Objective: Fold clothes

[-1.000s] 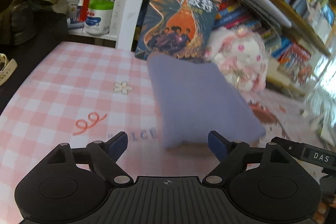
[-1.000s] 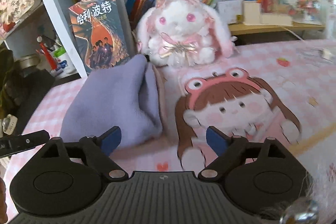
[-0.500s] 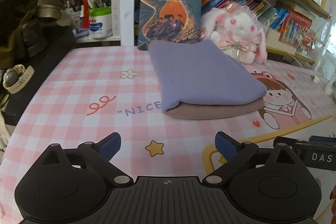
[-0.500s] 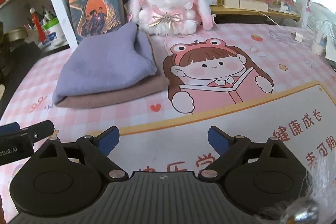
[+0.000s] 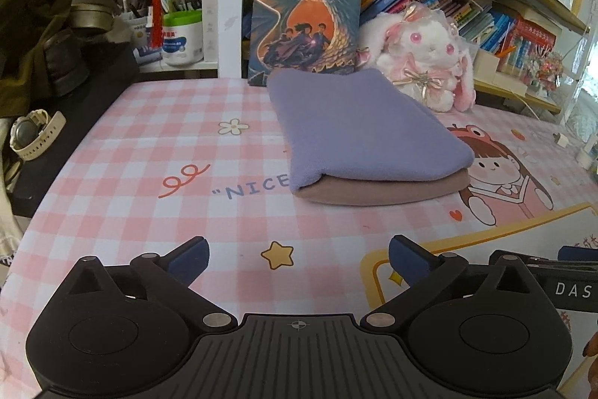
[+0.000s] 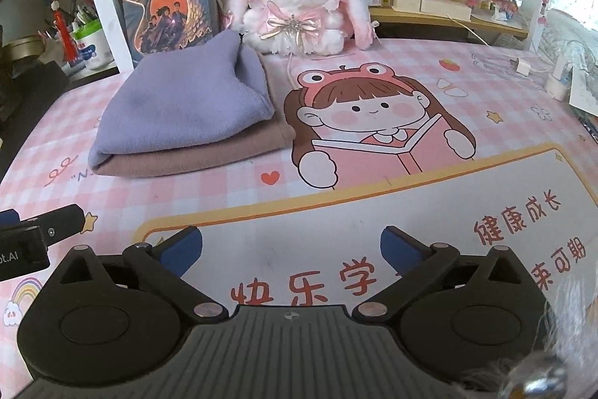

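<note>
A folded lilac cloth point(image 5: 358, 126) lies on top of a folded brown cloth point(image 5: 381, 191) as a neat stack on the pink checked desk mat point(image 5: 149, 156). From the right wrist the same lilac cloth point(image 6: 187, 103) and brown cloth point(image 6: 194, 156) sit at the far left. My left gripper point(image 5: 297, 249) hovers over bare mat in front of the stack, well short of it. Its jaws are opening and nothing is between them. My right gripper point(image 6: 289, 238) hangs over the mat point(image 6: 411, 212) to the right of the stack, its jaws also opening on nothing.
Behind the stack stand a book point(image 5: 306, 14) and a white plush rabbit point(image 5: 426, 62) against full bookshelves. A wristwatch point(image 5: 33, 133) and a dark jacket point(image 5: 30, 25) lie off the mat's left edge. A white charger and cable point(image 6: 557, 81) sit at the far right.
Both grippers have drawn back from the stack and their jaws have spread wider. The lilac cloth, blurred and close a second ago, now lies settled on the brown one.
</note>
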Action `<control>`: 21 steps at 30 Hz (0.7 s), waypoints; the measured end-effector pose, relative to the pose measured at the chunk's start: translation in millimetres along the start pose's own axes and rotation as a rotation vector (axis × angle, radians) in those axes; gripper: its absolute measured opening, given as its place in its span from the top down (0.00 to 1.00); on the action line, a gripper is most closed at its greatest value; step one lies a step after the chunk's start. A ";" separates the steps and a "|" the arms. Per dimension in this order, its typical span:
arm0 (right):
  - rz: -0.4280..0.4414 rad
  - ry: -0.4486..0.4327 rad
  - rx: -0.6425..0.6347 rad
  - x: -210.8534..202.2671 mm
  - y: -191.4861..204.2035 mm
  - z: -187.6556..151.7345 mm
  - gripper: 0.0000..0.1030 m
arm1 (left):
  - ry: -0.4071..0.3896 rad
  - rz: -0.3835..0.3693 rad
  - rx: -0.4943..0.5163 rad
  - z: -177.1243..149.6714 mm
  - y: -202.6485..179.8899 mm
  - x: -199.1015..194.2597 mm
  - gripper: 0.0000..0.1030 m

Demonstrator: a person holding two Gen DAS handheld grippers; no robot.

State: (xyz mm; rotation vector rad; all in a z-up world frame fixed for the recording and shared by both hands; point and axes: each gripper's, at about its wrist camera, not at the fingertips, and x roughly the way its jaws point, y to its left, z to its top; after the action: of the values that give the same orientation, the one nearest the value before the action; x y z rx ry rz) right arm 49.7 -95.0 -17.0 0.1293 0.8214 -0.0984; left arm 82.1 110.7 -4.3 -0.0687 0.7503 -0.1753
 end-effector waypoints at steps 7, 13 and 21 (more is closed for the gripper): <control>-0.009 0.001 0.005 -1.7 -2.3 -0.5 0.00 | 0.009 -0.011 0.012 -0.7 -3.6 0.7 0.00; -0.013 0.004 0.009 -2.1 -3.7 -1.0 0.00 | 0.014 -0.016 0.011 -0.5 -4.6 2.2 0.00; -0.019 0.010 0.016 -0.8 -4.6 -0.3 0.00 | 0.018 -0.020 0.014 0.5 -5.3 3.8 0.00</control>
State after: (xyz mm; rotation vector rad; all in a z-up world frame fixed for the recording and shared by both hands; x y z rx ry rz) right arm 48.3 -99.4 -17.0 0.1373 0.8319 -0.1220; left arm 84.5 104.8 -5.8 -0.0616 0.7661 -0.2009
